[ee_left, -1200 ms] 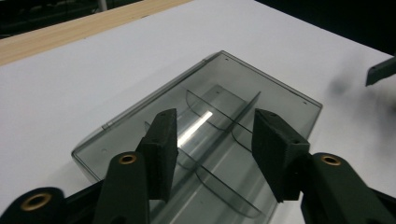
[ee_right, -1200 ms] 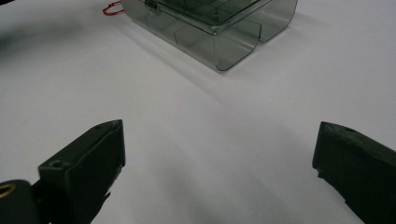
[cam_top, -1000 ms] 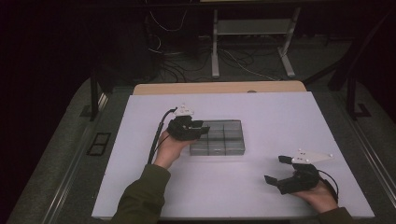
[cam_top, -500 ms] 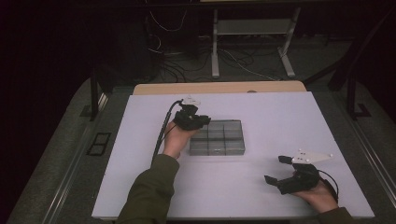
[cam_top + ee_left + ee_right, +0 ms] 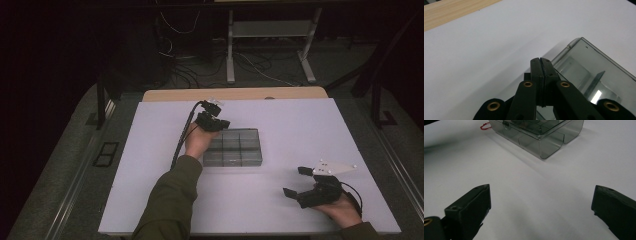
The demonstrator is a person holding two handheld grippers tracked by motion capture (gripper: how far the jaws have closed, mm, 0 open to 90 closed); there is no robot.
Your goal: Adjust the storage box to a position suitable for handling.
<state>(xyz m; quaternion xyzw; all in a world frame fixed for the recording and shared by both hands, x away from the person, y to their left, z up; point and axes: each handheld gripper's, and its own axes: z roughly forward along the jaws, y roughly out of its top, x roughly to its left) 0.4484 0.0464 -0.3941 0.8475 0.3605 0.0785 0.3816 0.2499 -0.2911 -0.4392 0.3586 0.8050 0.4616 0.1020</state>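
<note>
closed left gripper [image 5: 541, 60] beside clear compartment box [image 5: 239, 149].

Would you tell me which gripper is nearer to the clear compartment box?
Left. The left gripper sits at the clear compartment box's far-left corner; the right gripper rests apart, nearer the table's front-right.

Left gripper [image 5: 214, 118] is held out far forward on an extended, sleeved left arm [image 5: 170, 200], jaws just closed and pressed flat together, nothing seen between them; right gripper [image 5: 299, 181] is held low at near right, pointed left, jaws spread wide
</note>
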